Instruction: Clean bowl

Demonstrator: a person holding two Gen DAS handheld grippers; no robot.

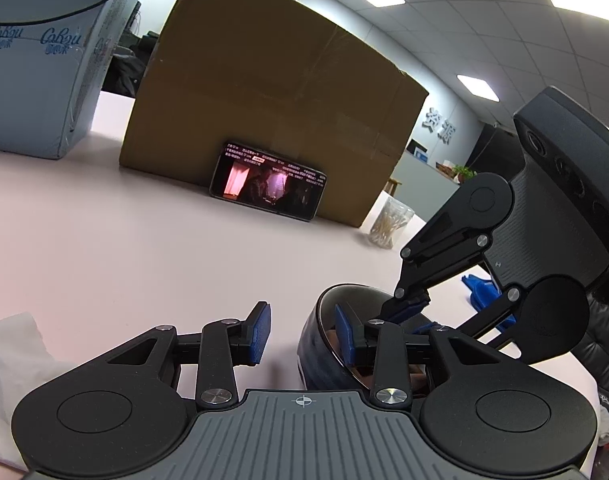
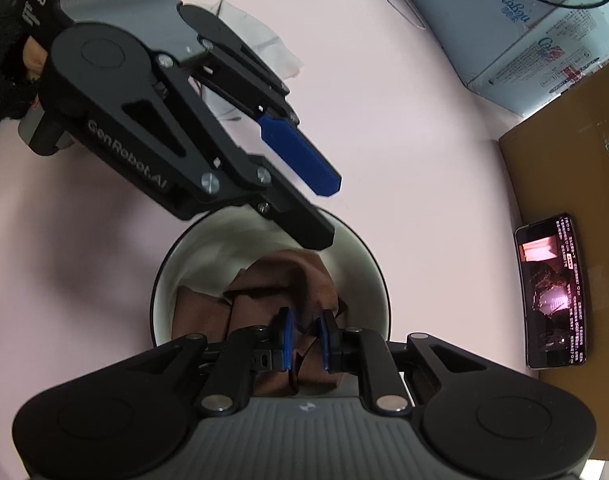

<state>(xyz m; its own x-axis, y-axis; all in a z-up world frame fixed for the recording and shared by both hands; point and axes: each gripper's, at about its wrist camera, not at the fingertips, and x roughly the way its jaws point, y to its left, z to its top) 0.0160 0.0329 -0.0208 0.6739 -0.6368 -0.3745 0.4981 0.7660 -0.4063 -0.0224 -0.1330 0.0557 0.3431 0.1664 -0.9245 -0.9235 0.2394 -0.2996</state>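
L gripper (image 1: 302,334) is spread wide, nothing between its blue pads; its R finger (image 1: 346,334) sits over the bowl (image 1: 314,344) rim, its L finger out over bare table (image 1: 144,248) at 9 o'clock of the bowl. Whether that R finger touches the rim, can't tell. In the R wrist view the same gripper (image 2: 326,212) comes in from 11 o'clock, one finger over the bowl's (image 2: 176,264) far rim at 12, the blue one outside it. Bowl is dark outside, pale inside, upright on the pink table (image 2: 84,260), low centre in the R view and at 5 o'clock of the L view. A brown cloth (image 2: 280,280) lies crumpled inside it, covering most of the bottom. R gripper (image 2: 306,338) reaches down into the bowl, fingers narrow and pinched on a fold of the cloth; in the L view it (image 1: 414,314) enters from 2 o'clock and its tips drop below the rim. Beyond, at 12 o'clock in the L view, a cardboard box (image 1: 272,92) w/ a phone (image 1: 266,182) leaning on its front, screen lit. A pale blue pack (image 1: 36,68) at 10, a jar of cotton swabs (image 1: 388,222) at 3 of the box, white tissue (image 1: 8,352) at 8 by the L gripper.
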